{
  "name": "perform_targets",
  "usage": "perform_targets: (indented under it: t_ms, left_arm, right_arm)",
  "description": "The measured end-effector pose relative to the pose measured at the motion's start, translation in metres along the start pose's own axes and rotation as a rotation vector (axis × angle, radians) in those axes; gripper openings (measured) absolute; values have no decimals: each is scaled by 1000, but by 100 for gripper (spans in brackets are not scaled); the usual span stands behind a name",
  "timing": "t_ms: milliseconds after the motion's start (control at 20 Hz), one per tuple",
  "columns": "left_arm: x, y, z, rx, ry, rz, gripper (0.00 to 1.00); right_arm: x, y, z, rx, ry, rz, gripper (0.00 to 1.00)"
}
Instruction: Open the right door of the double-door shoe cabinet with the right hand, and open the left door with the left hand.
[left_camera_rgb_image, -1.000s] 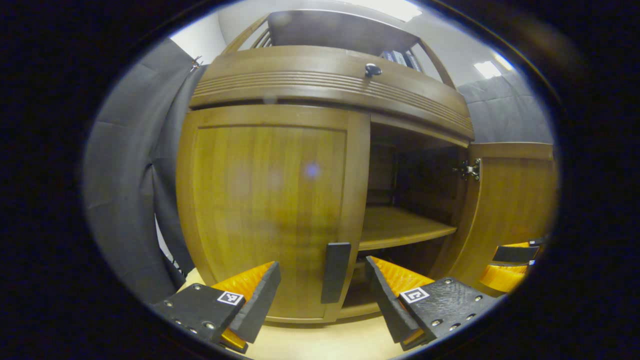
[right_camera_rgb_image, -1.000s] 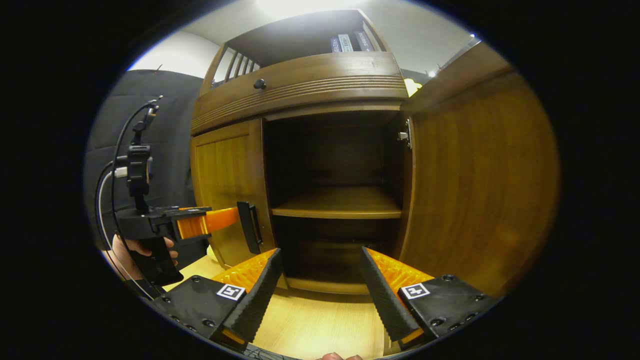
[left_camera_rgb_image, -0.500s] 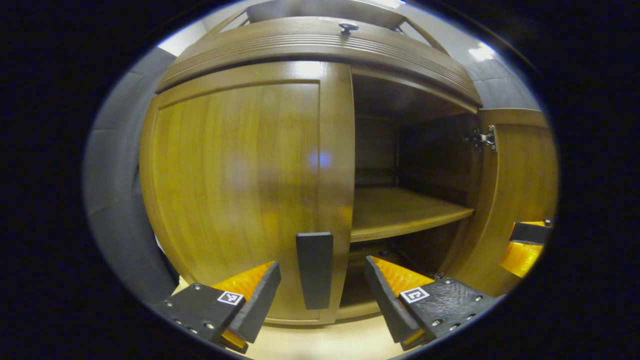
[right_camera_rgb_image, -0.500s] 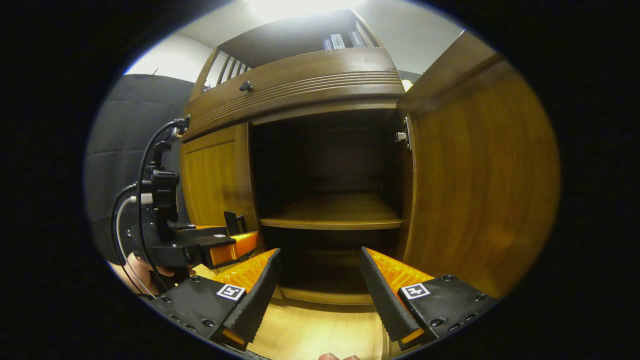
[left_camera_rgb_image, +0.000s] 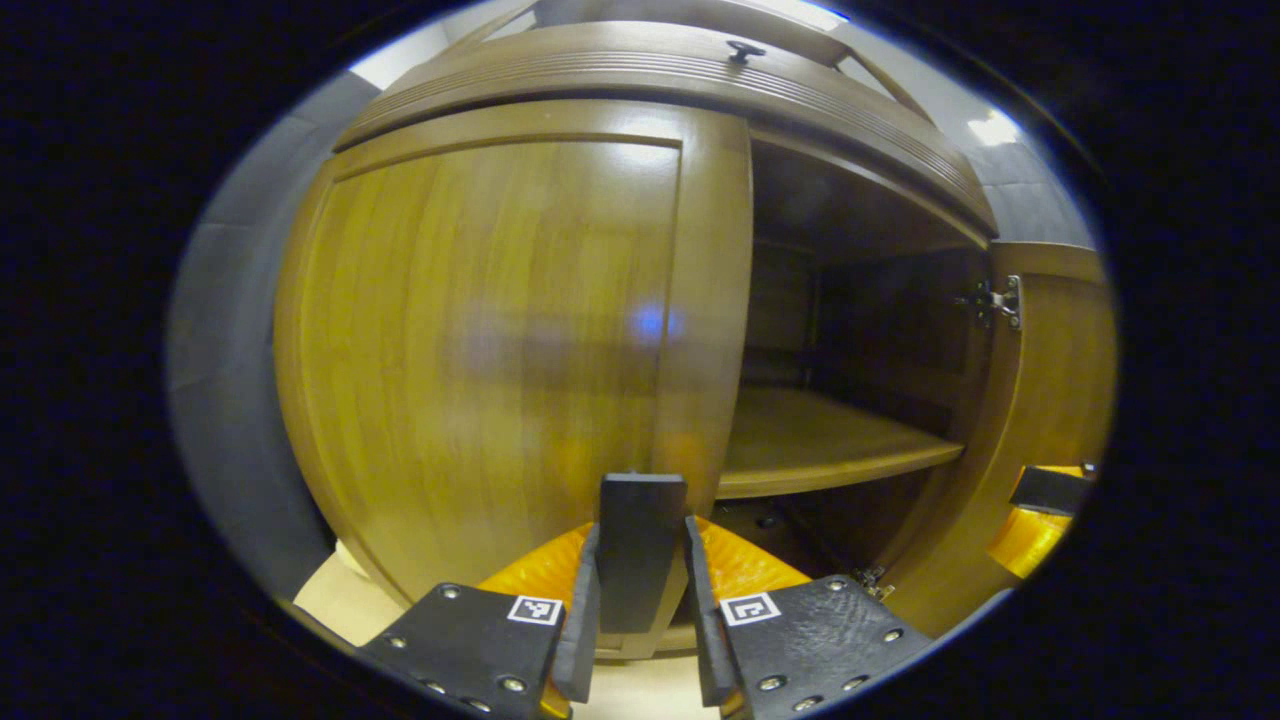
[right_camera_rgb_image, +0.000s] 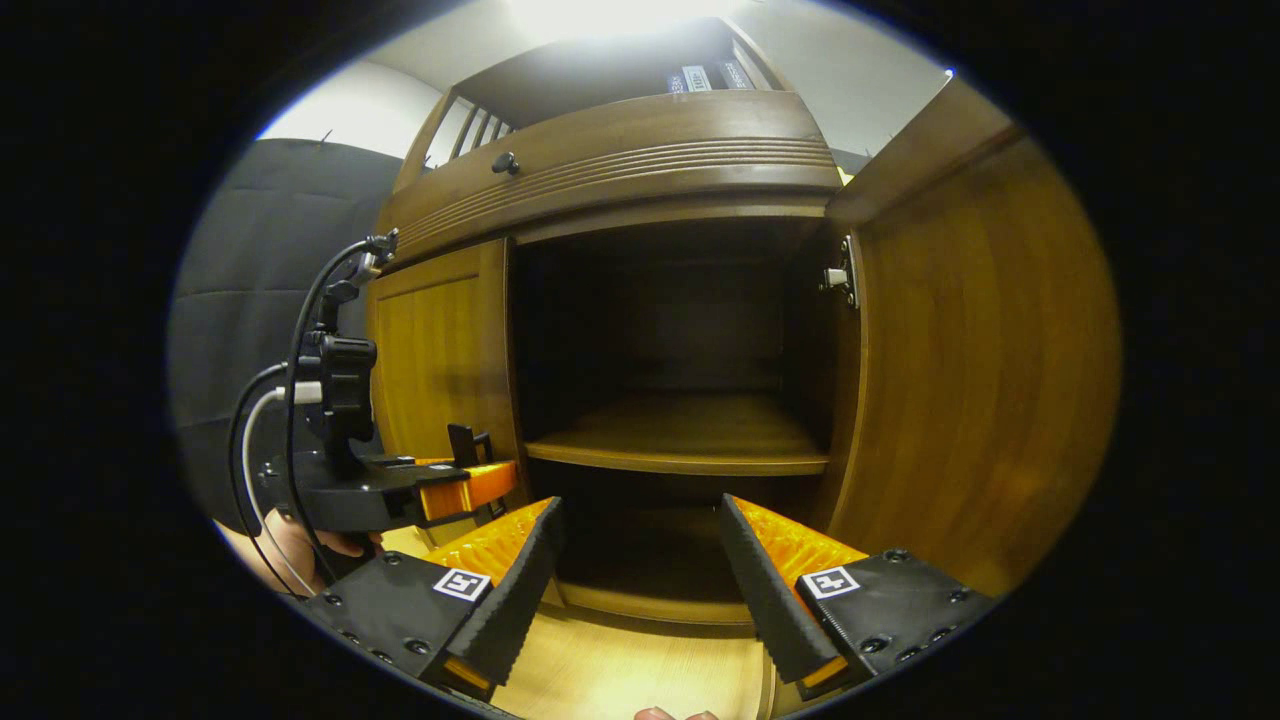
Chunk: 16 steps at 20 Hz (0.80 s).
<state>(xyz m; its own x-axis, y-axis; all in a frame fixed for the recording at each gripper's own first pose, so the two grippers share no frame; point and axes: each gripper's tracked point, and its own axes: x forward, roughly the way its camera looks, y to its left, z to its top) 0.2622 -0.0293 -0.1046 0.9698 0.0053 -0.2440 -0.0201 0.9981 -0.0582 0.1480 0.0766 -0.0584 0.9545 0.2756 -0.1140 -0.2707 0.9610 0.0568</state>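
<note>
Now left tongs (left_camera_rgb_image: 637, 590) clenched on left door handle (left_camera_rgb_image: 638, 545), handle's foot hidden, right tongs (right_camera_rgb_image: 638, 570) released.

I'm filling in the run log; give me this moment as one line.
right door: open | left door: closed | left gripper: shut on left door handle | right gripper: open, free | next: pull left door

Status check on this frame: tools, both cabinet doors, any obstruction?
Left tool shut on left door handle. Right tool open, empty. Right door swung open; left door closed. Nothing in the way.
</note>
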Motion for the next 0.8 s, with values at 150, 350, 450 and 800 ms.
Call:
perform_targets:
  t_ms: [150,350,450,800]
  left_arm:
    - [-3,2,-2,74,3,24,34]
    - [0,5,-3,59,-2,33,21]
    - [-1,4,-6,51,21,23,11]
    - [-6,5,-7,43,25,22,5]
  right_arm:
    - [2,-2,-4,-5,7,-2,93]
    - [4,-1,-8,3,14,-6,93]
    - [4,-2,-7,7,7,-12,93]
    - [-5,-1,-9,18,17,-12,93]
